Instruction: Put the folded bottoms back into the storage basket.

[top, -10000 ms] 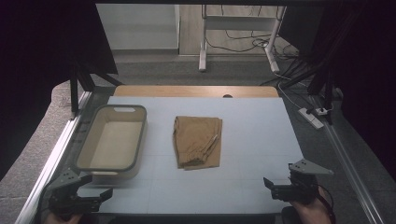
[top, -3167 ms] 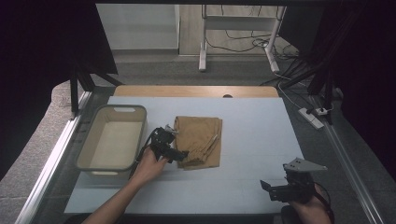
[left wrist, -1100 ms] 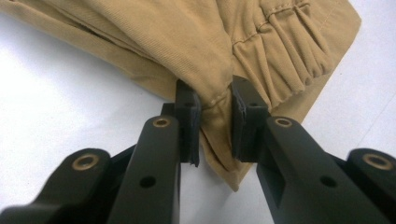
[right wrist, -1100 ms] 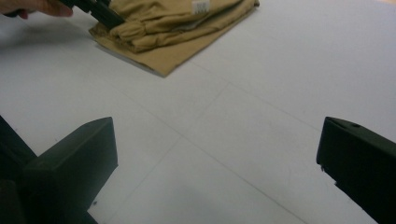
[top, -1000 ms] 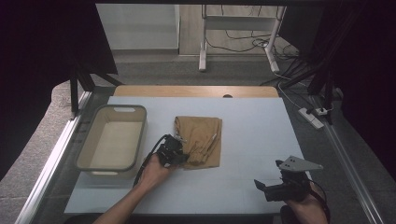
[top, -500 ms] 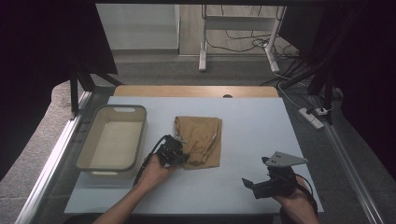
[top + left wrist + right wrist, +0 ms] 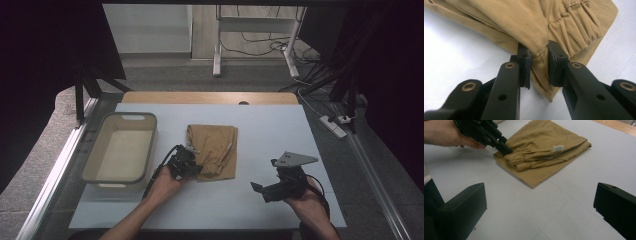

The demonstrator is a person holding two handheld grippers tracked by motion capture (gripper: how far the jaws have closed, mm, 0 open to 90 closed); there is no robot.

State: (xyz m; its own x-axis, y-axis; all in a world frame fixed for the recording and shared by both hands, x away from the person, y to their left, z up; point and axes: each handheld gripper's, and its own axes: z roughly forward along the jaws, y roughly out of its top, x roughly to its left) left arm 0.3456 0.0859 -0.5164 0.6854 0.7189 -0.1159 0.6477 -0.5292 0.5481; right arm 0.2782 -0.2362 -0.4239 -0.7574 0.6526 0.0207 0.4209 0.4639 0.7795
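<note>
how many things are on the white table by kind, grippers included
tan folded garment: 1, its near left edge pinched by the left hand-held gripper
beige plastic tub: 1
hand-held grippers: 2, the left one and the right hand-held gripper, whose jaws stand wide apart above the table
total: 4

A fixed high camera looks forward and down across the whole table (image 7: 260,125), from the person's near side toward the far floor. The left tool's (image 7: 539,62) camera sits almost against the folded tan cloth (image 7: 529,22), facing it along its own jaws. The right tool's (image 7: 539,202) camera looks low across the table from farther off, sharing that cloth (image 7: 544,147) and the left tool (image 7: 484,132).
</note>
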